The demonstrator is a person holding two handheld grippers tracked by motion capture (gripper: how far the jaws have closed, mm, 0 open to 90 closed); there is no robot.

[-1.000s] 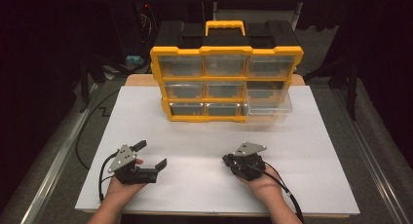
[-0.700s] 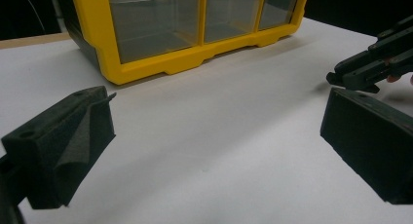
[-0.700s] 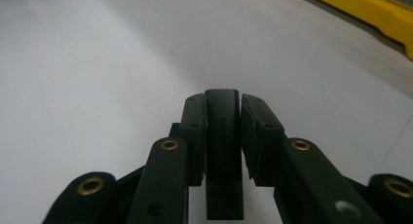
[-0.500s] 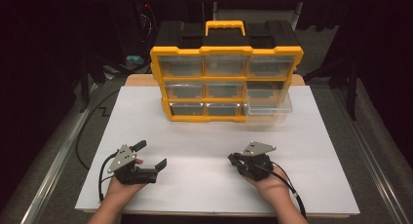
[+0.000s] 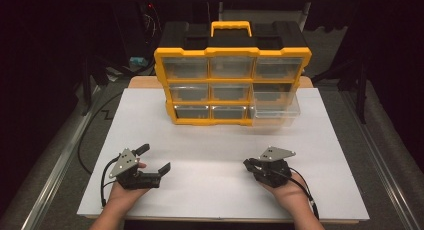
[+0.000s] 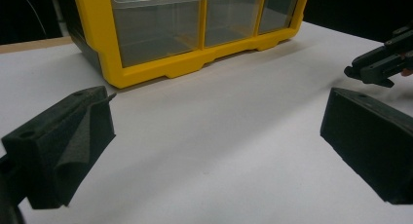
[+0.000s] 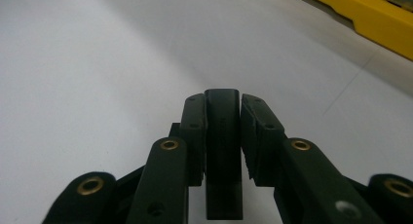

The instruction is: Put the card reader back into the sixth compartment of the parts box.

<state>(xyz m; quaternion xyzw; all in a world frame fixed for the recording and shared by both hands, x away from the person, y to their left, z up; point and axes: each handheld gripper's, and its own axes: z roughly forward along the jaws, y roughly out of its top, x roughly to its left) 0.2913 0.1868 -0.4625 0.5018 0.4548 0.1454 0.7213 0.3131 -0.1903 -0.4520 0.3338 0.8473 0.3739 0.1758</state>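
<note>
My right gripper (image 5: 250, 164) rests low over the white table sheet at the front right, pointing left. In the right gripper view its jaws (image 7: 222, 98) are shut on a narrow flat black piece (image 7: 222, 136), held upright between the pads. My left gripper (image 5: 156, 157) sits at the front left with its jaws wide open and nothing between them. In the left gripper view those jaws (image 6: 214, 136) frame bare sheet, and the right gripper (image 6: 384, 63) shows at the far right edge.
A yellow and black drawer organizer (image 5: 232, 85) with clear drawers stands at the back middle of the white sheet (image 5: 220, 145). Its bottom right drawer (image 5: 275, 107) is pulled out. The organizer's lower drawers (image 6: 195, 29) face the left gripper. Dark floor surrounds the table.
The right hand has slid a little to the right with the black piece still in its jaws. The left hand has stayed put.
</note>
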